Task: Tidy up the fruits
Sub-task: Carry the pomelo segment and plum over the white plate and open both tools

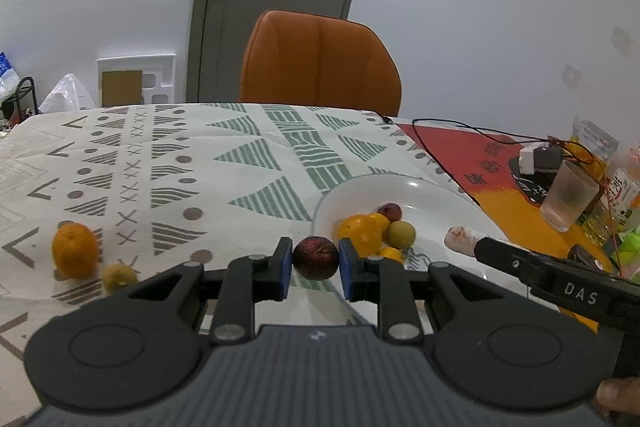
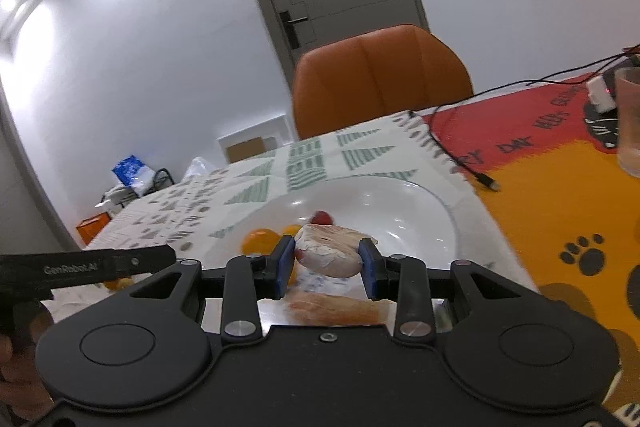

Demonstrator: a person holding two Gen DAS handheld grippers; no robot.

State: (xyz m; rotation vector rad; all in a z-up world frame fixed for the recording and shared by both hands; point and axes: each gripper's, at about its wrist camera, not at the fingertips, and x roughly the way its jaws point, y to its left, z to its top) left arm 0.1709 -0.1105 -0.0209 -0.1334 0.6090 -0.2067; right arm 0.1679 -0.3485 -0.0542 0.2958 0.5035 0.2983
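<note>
Meanwhile, the left tool (image 1: 315,259) is pinching a dark red fruit (image 1: 315,257) beside the white plate (image 1: 436,191); only its view is showing the orange (image 1: 75,250) lying on the desk (image 1: 168,163). The right tool (image 2: 327,265) is pinching a plastic-wrapped fruit (image 2: 328,254) over the plate.

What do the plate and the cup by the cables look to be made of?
Plate: glossy white, likely glazed ceramic, judging by sharp light reflections on its surface; could be melamine. Cup: frosted and translucent, either plastic or glass; the look doesn't settle which.
</note>
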